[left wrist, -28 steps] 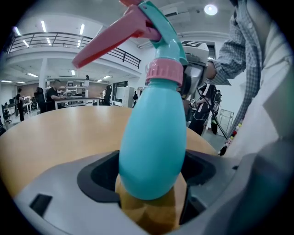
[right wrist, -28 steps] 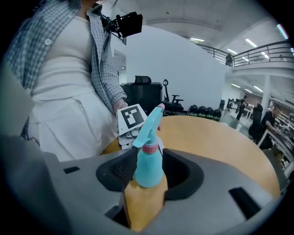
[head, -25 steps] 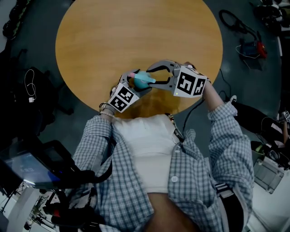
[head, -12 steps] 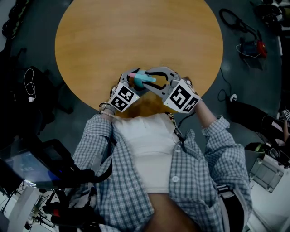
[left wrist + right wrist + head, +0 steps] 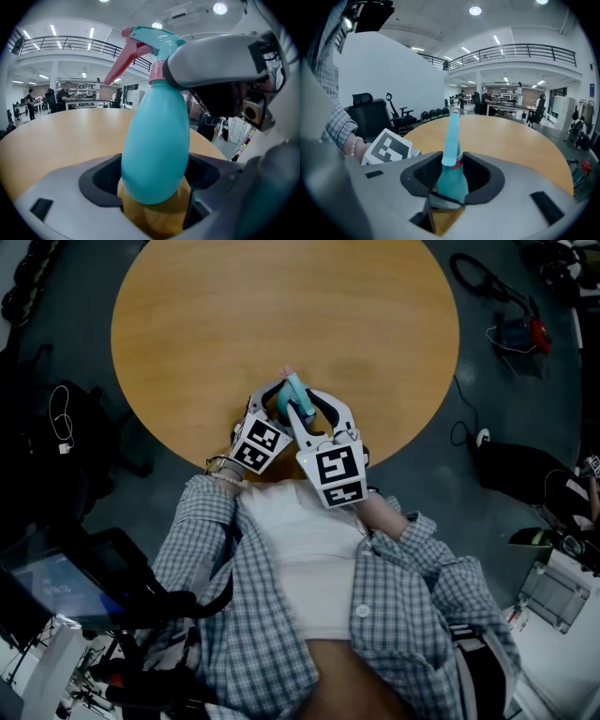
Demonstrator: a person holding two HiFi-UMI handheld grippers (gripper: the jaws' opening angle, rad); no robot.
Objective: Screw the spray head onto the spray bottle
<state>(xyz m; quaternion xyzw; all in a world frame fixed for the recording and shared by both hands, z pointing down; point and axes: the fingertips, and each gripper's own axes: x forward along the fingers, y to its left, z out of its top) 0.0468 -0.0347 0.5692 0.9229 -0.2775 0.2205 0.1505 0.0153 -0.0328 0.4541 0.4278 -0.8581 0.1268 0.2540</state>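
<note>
A teal spray bottle (image 5: 157, 150) stands upright over the near edge of the round wooden table (image 5: 281, 306). My left gripper (image 5: 154, 180) is shut on its round body. The teal spray head (image 5: 157, 42) with its pink trigger (image 5: 119, 68) sits on the neck and points away from me. My right gripper (image 5: 452, 176) is shut on the pink collar (image 5: 458, 161) under the head; one of its fingers (image 5: 215, 58) crosses the left gripper view. In the head view the bottle (image 5: 292, 392) shows between the left gripper (image 5: 274, 404) and the right gripper (image 5: 306, 409).
The left gripper's marker cube (image 5: 389, 147) and a hand lie close to the left of the right gripper. Cables and a red device (image 5: 516, 332) lie on the floor at the right. Dark equipment (image 5: 56, 427) stands at the left of the table.
The right gripper has swung from the bottle's right side round to the near side, in front of the person. The spray head turned with it, from pointing right to pointing away.
</note>
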